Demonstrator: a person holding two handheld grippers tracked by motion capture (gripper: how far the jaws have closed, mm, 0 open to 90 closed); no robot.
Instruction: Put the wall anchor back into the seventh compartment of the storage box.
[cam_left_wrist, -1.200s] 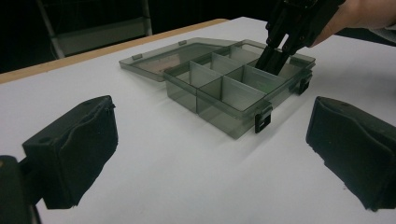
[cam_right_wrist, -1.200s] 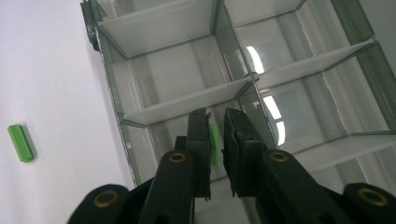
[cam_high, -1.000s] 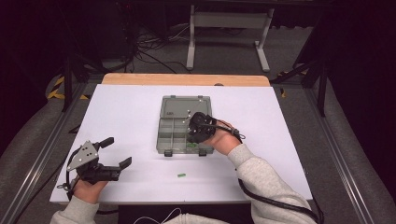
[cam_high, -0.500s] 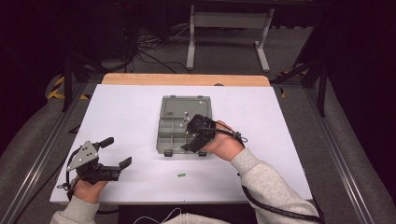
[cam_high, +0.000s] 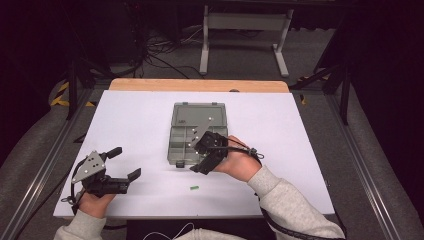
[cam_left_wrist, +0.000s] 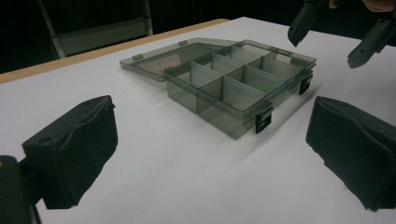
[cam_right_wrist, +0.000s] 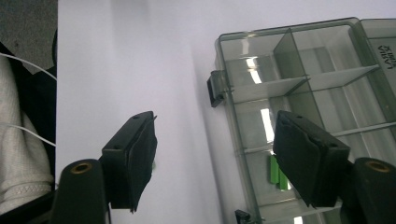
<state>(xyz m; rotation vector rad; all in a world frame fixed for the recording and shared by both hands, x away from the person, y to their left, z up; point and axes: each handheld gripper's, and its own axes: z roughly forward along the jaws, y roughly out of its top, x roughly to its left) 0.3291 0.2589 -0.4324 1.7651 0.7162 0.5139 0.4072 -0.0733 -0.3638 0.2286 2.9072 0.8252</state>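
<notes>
Near the table's (cam_high: 150, 115) middle sat an open box (cam_high: 196, 131), lid flat toward the far edge. Right gripper (cam_high: 199, 161) hovered at its front edge, jaws spread, empty. Left gripper (cam_high: 124, 163) waited by the near-left corner, jaws spread too. Green bits (cam_right_wrist: 275, 172) lay inside one compartment.

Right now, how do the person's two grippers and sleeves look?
Both the left gripper and the right gripper are black, with two blocky padded jaws. The left one carries a grey three-cornered plate. A black cable trails from the right one. The sleeves are light grey.
</notes>
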